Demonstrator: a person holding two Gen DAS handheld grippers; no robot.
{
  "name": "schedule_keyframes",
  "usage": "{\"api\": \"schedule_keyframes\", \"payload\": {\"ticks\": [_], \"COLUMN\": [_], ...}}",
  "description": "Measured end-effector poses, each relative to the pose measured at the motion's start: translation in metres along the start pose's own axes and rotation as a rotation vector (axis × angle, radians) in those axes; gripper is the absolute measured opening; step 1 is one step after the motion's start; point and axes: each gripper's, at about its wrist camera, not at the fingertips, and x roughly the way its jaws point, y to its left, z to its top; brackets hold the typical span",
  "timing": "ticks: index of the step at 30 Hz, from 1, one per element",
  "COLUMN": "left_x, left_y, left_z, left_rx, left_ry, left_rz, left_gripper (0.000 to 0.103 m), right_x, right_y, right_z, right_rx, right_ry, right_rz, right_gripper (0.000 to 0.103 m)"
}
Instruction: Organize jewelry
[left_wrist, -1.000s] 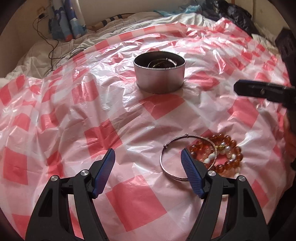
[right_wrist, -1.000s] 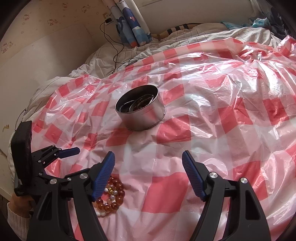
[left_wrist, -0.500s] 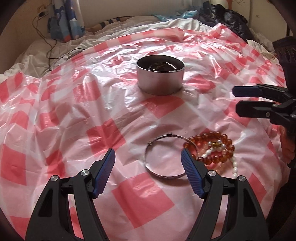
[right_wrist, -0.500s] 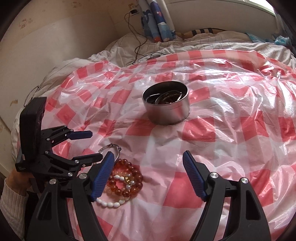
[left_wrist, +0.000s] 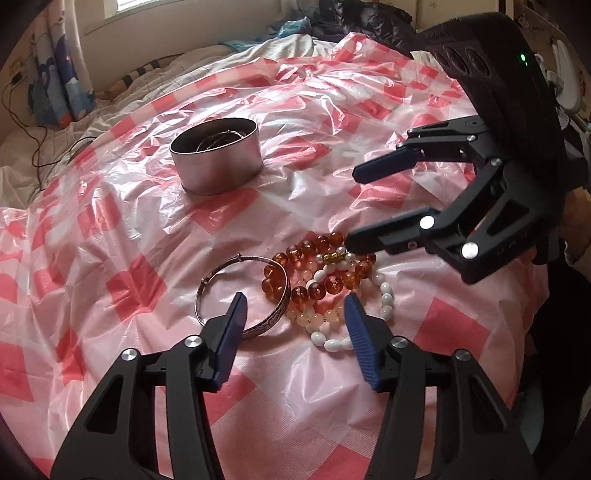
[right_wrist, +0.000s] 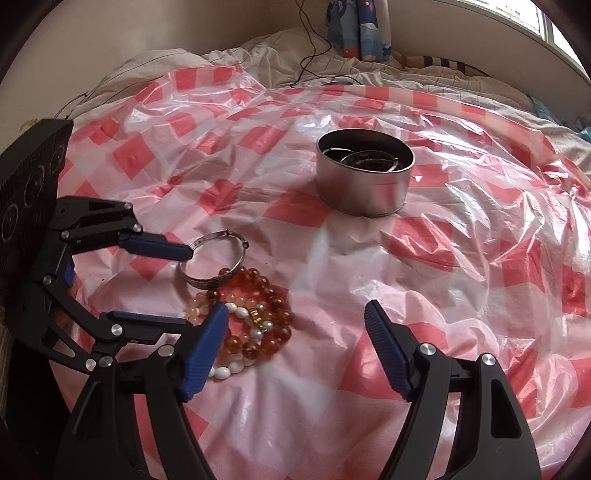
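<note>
Your landmark is the round metal tin (left_wrist: 216, 162), open-topped, w/ brushed silver walls, sitting on the red-and-white checked plastic sheet (left_wrist: 110, 229) spread over the bed. Inside the tin you can see at least two thin metal rings overlapping; an exact count isn't possible from these angles.

Nearer to you than the tin, well apart from it, lies the loose jewelry, all in one cluster on the sheet:
- 1 silver bangle (left_wrist: 243, 295), w/ an engraved band and a small clasp knob on its far edge; it lies flat on the cluster's left side.
- 1 amber bead bracelet (left_wrist: 314, 269), w/ big glossy orange-brown beads; a small gold charm sits among the beads. It touches the bangle, and one bead sits inside the bangle's ring.
- 1 white bead strand (left_wrist: 384, 295), w/ oval milky beads, tangled w/ the amber one.
- Some pale peach beads (left_wrist: 310, 317) on the near edge of the pile; can't tell if they're a separate strand.

Your left gripper (left_wrist: 295, 310) is half-narrow and closing, its fingers straddling the bangle's near rim and the peach beads, nothing pinched yet. Your right gripper (right_wrist: 295, 321) is wide and holds nothing; it hovers over bare sheet just right of the cluster, on your side of the tin, its left finger overlapping the beads in view.
</note>
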Motion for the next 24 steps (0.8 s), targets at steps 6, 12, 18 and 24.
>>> {"api": "schedule_keyframes", "payload": {"ticks": [6,12,18,24], "left_x": [0.003,-0.001,0.002,0.012], "left_y": [0.007,0.019,0.018,0.012], "left_z": [-0.001,-0.001,-0.003,0.001], "left_rx": [-0.025,-0.085,-0.064,-0.022], "left_ry": [0.029,0.030,0.051,0.076], "left_rz": [-0.007,-0.013,-0.030,0.006], "left_gripper": [0.019,0.003,0.002,0.005], "right_x": [-0.005,-0.004,-0.005,0.000], "right_y": [-0.019,-0.015,0.007,0.013], "right_z": [0.004,0.004,0.002,0.000], "right_rx": [0.095,0.081,-0.032,-0.067], "right_ry": [-0.021,-0.014,-0.009,0.012], "right_rz": [0.025,0.032,0.062,0.059], "right_gripper": [0.073,0.073,0.073,0.073]}}
